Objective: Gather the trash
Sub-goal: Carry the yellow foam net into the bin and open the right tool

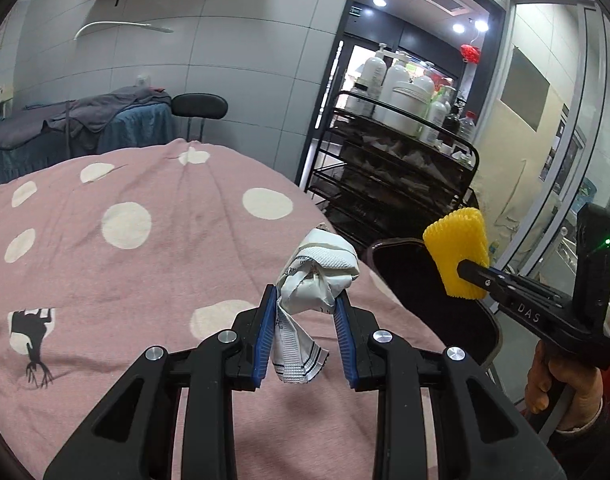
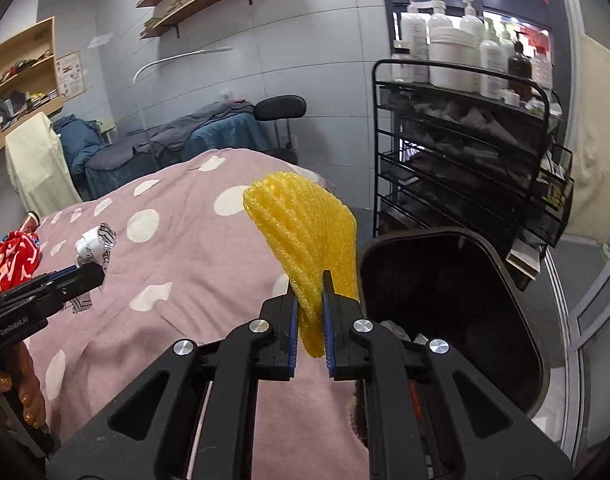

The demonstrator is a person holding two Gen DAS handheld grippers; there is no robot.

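Observation:
My left gripper (image 1: 305, 300) is shut on a crumpled white wrapper (image 1: 317, 272), held above the pink dotted blanket (image 1: 125, 260). In the right wrist view the same wrapper (image 2: 93, 242) shows at the left, in that gripper (image 2: 91, 270). My right gripper (image 2: 309, 280) is shut on a yellow foam fruit net (image 2: 305, 232), beside the dark bin (image 2: 453, 300). From the left wrist view the yellow net (image 1: 459, 252) hangs over the bin's rim (image 1: 397, 264), with the right gripper (image 1: 465, 270) reaching in from the right.
A black wire cart (image 2: 465, 140) with white bottles (image 2: 445, 56) stands behind the bin. Red and white crumpled trash (image 2: 13, 256) lies on the blanket's left edge. A blue-covered bed (image 1: 65, 128) and a black stool (image 1: 199, 106) are at the back. A glass door (image 1: 565, 140) is on the right.

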